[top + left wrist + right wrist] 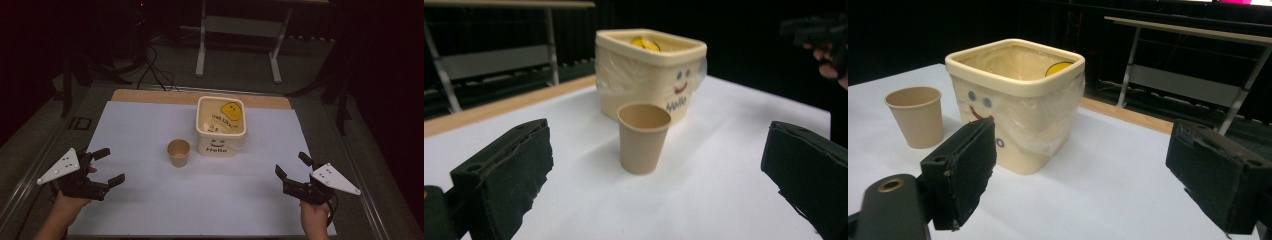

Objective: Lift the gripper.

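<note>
1. One paper cup (pixel 178 152), one cream tub (pixel 220 126) and two tools stand out on or over the white surface (pixel 150 200).
2. The tub's front carries a smiling face with the word "Hello" under it; inside lies a yellow patch (pixel 231 110) and some dark writing too small to read.
3. The tub is squarish with rounded corners and a thick rim, and a thin clear film lines it.
4. The cup is plain tan paper, tapered, upright, and stands just beside the tub, on its left in the high view.
5. The left tool (pixel 109 167) is held with its black, rough-padded jaws wide apart, gripping nothing.
6. The right tool (pixel 293 165) likewise has its jaws spread, well apart from the tub.
</note>
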